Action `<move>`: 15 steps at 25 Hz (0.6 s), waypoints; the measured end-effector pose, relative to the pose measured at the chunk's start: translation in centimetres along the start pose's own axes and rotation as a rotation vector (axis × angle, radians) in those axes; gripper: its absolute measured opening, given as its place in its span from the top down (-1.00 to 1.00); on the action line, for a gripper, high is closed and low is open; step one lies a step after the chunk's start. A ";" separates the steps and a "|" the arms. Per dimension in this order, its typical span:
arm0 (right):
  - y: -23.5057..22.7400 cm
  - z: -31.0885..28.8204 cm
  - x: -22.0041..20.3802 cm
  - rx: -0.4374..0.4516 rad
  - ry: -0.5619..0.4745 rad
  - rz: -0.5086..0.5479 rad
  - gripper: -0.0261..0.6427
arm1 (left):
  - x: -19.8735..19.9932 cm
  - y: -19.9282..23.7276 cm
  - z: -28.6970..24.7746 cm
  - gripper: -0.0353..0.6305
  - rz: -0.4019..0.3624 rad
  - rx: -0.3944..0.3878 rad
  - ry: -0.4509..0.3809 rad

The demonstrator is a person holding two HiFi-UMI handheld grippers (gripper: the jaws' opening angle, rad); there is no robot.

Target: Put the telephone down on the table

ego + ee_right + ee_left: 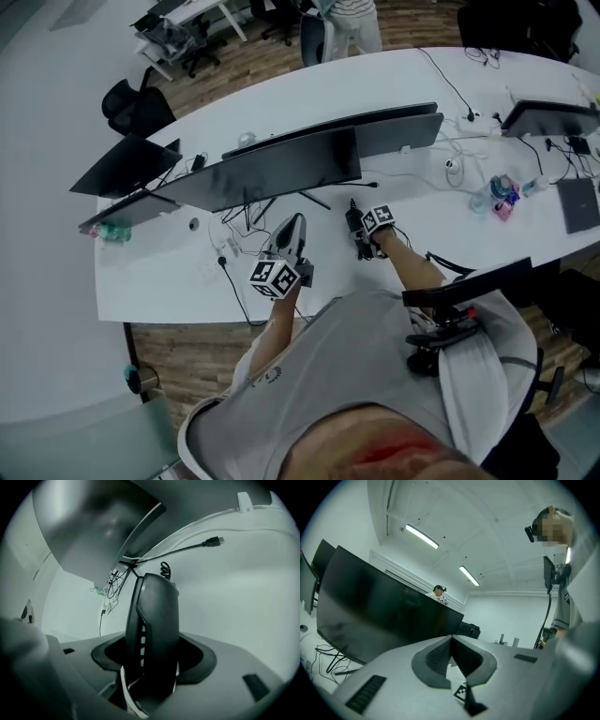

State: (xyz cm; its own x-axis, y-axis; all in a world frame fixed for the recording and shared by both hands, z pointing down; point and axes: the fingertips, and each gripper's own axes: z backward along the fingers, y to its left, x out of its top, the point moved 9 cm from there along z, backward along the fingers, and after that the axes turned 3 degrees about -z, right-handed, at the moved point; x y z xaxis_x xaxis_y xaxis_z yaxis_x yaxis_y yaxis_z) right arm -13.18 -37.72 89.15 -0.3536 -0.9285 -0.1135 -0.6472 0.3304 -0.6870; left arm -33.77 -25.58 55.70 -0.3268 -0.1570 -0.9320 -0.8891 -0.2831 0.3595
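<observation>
Nearest us, at 6 o'clock, our left gripper (294, 225) points upward, jaws together on nothing, likely kept clear. At its 2 o'clock our right gripper (359, 239) has its jaws clamped on the telephone (152, 630), low by the tabletop (169, 281), short of the monitor (281, 169).

**Head view.** The table (150, 281) spans the middle of the frame. Monitors (281, 169) stand in a row along its centre, with cables (234, 246) just below them. At lower centre, the left gripper (295, 230) lies left of the right gripper (362, 232), and the telephone (354, 214) sits between the latter's jaws. A chair (136, 105) stands at upper left, behind the table.
</observation>
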 end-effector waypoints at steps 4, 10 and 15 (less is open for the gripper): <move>1.0 -0.2 0.4 -0.027 0.017 0.090 0.04 | -0.1 0.2 0.4 0.86 -0.003 0.013 -0.001; 1.6 0.3 -0.4 -0.213 0.020 0.282 0.03 | -0.8 -0.4 0.3 0.86 0.004 -0.011 0.016; -0.6 2.4 0.4 -0.322 -0.044 0.281 0.02 | -1.0 -0.5 -0.2 0.86 -0.012 -0.033 0.016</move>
State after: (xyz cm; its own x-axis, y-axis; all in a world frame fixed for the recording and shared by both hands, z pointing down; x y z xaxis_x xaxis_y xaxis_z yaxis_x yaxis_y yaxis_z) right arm -11.30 -38.68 87.82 -0.5214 -0.7989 -0.2998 -0.7100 0.6011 -0.3670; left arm -32.97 -25.49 56.45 -0.3109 -0.1689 -0.9353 -0.8816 -0.3165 0.3502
